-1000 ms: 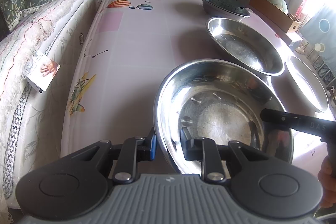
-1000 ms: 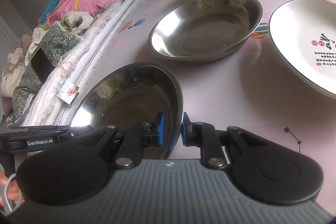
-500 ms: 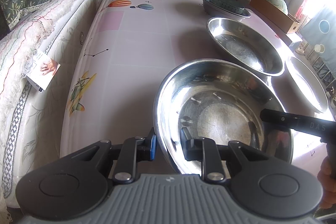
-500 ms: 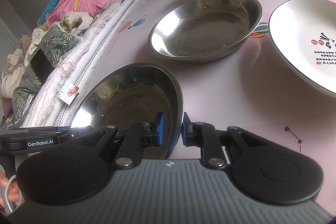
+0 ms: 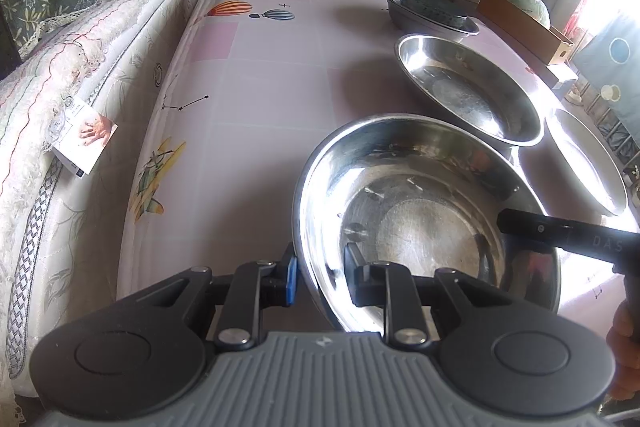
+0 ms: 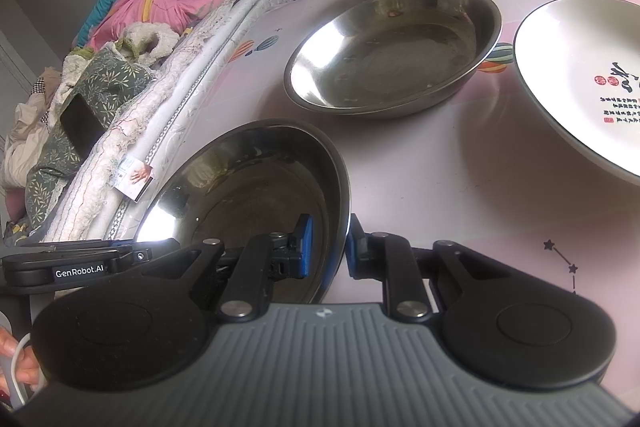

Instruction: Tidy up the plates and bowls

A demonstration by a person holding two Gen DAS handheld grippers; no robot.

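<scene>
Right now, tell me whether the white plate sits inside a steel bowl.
No. The white plate lies directly on the table, beside the far steel bowl.

a white label reading "genrobot.ai" stands on the black body of the left claw (image 6: 80, 269), seen at the left edge of the right wrist view. faint letters "das" show on the black body of the right claw (image 5: 568, 233) in the left wrist view. the white plate (image 6: 580, 75) bears black brush characters, small red seals and lines of tiny print, too small to read.
</scene>
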